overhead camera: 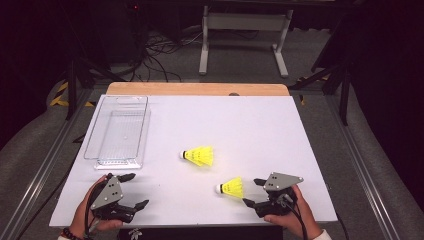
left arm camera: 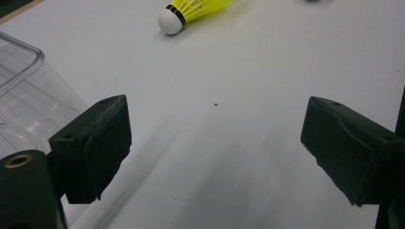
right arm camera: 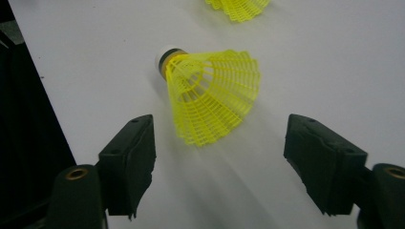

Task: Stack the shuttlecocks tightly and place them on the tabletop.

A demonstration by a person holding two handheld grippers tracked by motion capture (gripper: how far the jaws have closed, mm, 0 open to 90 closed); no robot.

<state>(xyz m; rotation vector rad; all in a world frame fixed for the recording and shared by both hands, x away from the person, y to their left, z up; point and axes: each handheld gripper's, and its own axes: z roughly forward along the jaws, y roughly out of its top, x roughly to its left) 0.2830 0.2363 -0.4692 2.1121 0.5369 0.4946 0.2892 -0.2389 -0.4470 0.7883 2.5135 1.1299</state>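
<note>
Two yellow shuttlecocks with white corks lie on the white table. One shuttlecock [overhead camera: 199,156] [left arm camera: 191,10] [right arm camera: 239,7] is mid-table. The nearer shuttlecock [overhead camera: 231,187] [right arm camera: 210,93] lies on its side, its skirt toward my right gripper [overhead camera: 251,191] [right arm camera: 217,152]. That gripper is open, and the skirt's rim sits at the mouth of the jaws without touching either pad. My left gripper [overhead camera: 139,190] [left arm camera: 215,148] rests open at the front left with bare table between its jaws.
A clear plastic bin [overhead camera: 117,131] [left arm camera: 24,90] stands at the table's left, just beyond my left gripper. The table's front edge [overhead camera: 200,225] runs close behind both hands. A wooden strip [overhead camera: 197,89] borders the far edge.
</note>
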